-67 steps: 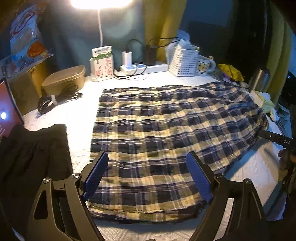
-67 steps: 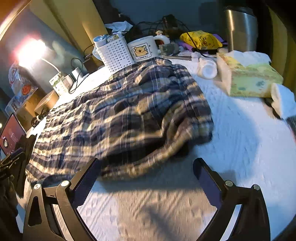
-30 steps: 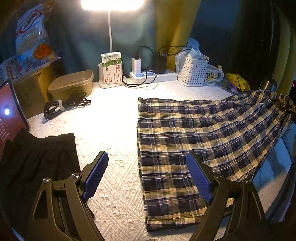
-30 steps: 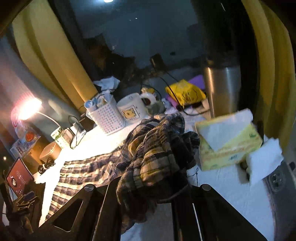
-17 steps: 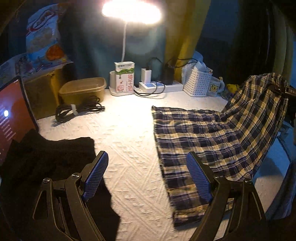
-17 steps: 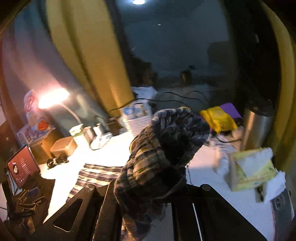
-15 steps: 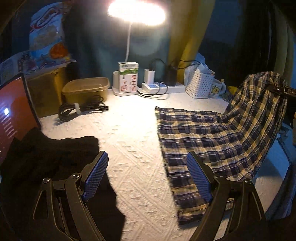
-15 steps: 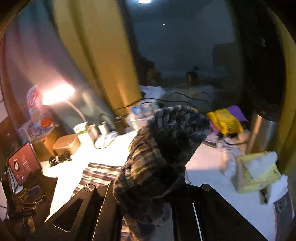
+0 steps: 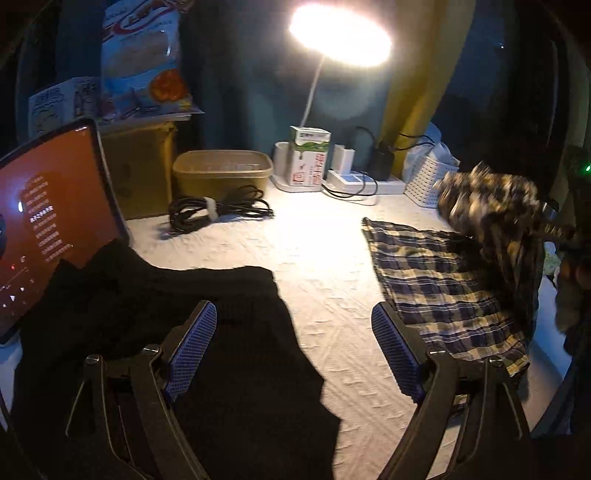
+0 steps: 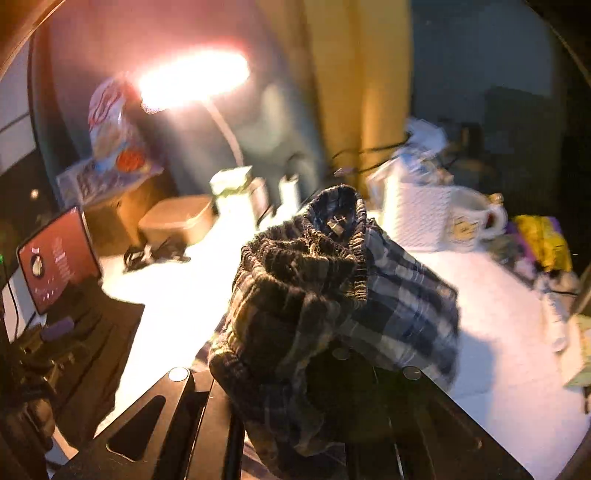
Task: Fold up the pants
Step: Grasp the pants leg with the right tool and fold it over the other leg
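My right gripper (image 10: 317,373) is clamped on the bunched waistband of the plaid pants (image 9: 443,280), lifting it while the legs lie on the white bedspread (image 9: 325,266). My left gripper (image 9: 291,354) hangs wide apart, empty. I should carry the waistband flat over the hems, keeping clear of the black garment (image 9: 207,332), the cable coil (image 9: 218,212) and the basket (image 9: 424,181).

On the tabletop (image 9: 317,266) lie two garments: one plaid pair of pants (image 9: 443,280) and one black garment (image 9: 207,332). One lamp (image 9: 340,35), one tablet (image 9: 48,218), one tan container (image 9: 221,173), one cable coil (image 9: 214,212), one carton (image 9: 309,160), one white basket (image 9: 424,181), one mug (image 10: 471,223).
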The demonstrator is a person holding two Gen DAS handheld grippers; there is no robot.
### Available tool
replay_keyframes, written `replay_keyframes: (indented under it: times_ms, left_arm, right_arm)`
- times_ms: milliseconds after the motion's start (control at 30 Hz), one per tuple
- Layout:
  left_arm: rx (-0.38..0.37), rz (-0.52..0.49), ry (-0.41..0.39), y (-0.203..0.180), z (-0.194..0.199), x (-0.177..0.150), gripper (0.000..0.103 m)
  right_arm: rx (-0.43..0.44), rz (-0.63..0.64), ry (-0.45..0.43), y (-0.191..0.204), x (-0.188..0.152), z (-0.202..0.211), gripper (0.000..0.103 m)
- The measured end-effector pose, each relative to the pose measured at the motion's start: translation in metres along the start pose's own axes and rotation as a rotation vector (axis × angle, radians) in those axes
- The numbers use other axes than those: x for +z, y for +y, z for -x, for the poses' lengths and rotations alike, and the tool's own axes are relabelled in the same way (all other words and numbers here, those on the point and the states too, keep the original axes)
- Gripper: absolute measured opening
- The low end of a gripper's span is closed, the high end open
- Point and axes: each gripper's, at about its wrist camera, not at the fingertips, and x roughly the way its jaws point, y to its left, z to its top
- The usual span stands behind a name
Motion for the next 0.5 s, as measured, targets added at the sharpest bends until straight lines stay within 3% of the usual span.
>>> replay_keyframes:
  times_ms: [200, 367, 433, 500]
  left_arm:
    - [0.006, 0.006, -0.001, 0.013, 0.005, 0.001, 0.086]
    - [0.004, 0.008, 0.003, 0.012, 0.006, 0.001, 0.086]
    - [0.004, 0.008, 0.005, 0.01, 0.006, 0.001, 0.086]
    - [0.002, 0.008, 0.008, 0.007, 0.005, 0.001, 0.086]
  right_arm:
    - [0.008, 0.07, 0.089, 0.046, -0.014, -0.043, 0.009]
    - [0.015, 0.095, 0.177, 0.062, -0.03, -0.068, 0.013]
    - [0.053, 0.085, 0.213, 0.063, -0.035, -0.073, 0.028]
    - [0.081, 0.093, 0.21, 0.066, -0.037, -0.07, 0.066]
